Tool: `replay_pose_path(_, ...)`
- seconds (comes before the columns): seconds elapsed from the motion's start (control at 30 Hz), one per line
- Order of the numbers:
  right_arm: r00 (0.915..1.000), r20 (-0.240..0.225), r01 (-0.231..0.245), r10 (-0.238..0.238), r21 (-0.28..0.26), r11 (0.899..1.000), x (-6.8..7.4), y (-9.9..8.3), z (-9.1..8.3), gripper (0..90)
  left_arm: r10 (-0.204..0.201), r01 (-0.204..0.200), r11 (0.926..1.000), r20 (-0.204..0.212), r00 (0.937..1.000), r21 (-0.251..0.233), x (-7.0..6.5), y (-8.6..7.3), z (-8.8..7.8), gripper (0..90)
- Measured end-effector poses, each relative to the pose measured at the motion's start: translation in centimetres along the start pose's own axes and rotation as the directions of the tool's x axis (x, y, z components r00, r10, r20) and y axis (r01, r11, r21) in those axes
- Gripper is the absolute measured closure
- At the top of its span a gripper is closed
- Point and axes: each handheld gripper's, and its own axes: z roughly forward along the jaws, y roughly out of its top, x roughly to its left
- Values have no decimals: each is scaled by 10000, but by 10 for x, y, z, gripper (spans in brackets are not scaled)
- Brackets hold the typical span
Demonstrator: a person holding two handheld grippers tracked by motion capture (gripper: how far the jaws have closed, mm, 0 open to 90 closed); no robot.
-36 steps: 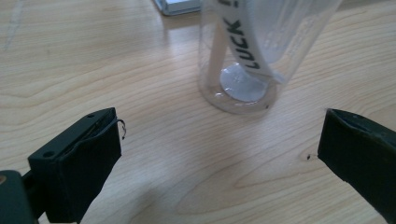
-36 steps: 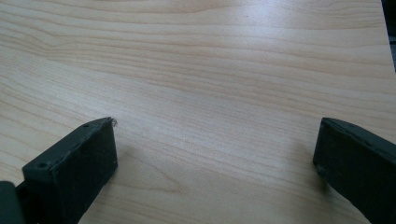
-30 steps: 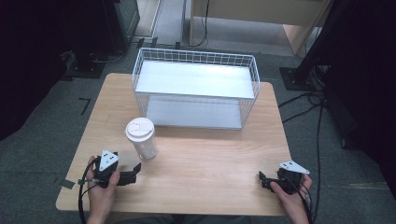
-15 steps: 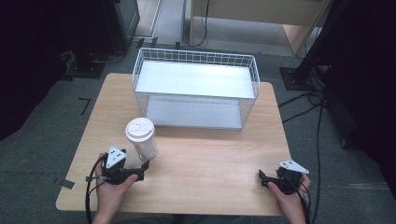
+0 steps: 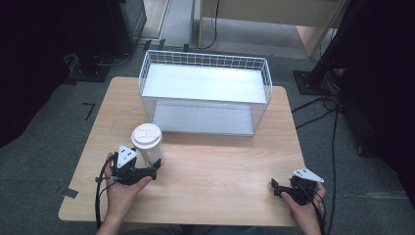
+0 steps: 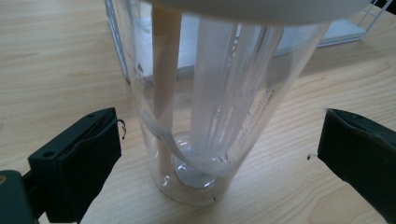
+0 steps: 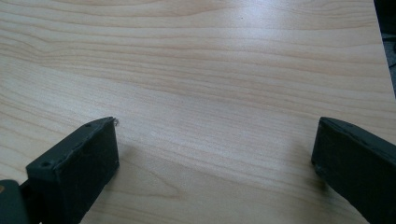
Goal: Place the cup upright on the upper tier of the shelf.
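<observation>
Between left gripper (image 6: 219, 154) fingers, spread: clear ribbed plastic cup (image 6: 210, 107) | right gripper (image 7: 215, 158): apparently spread, idle

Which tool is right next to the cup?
The left tool, near the table's left front. Its open jaws sit either side of the clear cup; the right tool rests far off over bare wood.

faint print on clear cup (image 6: 219, 116), not legible
</observation>
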Motion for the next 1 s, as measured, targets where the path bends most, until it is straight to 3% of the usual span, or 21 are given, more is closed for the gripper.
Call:
replay_pose_path(0.2, 10000, 1, 1, -1, 0, 10000, 0, 0, 0, 4, 67, -68, 10000, 102, 9999, 42, -1, 6, 5, 0)
replay_pose_path(0.3, 10000, 0, 0, 0, 0, 10000, 0, 0, 0, 5, 260, -261, 9996, -156, 9995, -76, -4, 9, 6, 32)
replay_pose_path(0.53, 10000, 1, 2, -2, 1, 10000, 0, 0, 0, 5, -230, 224, 9991, -151, 9996, -360, -2, 15, 8, 70)
replay_pose_path(0.67, 10000, 0, 3, -3, 0, 10000, 0, 0, 0, 5, 32, -44, 9993, -327, 9995, -363, -4, 20, 12, 72)
replay_pose_path(0.73, 10000, 0, 1, -1, 0, 10000, 0, 0, 0, 5, 176, -214, 9983, -677, 9975, -550, -5, 23, 11, 112)
replay_pose_path(1.0, 10000, 1, 3, -3, 2, 10000, 0, 0, 0, 5, 241, -283, 9965, -549, 9982, -783, -3, 24, 10, 160)
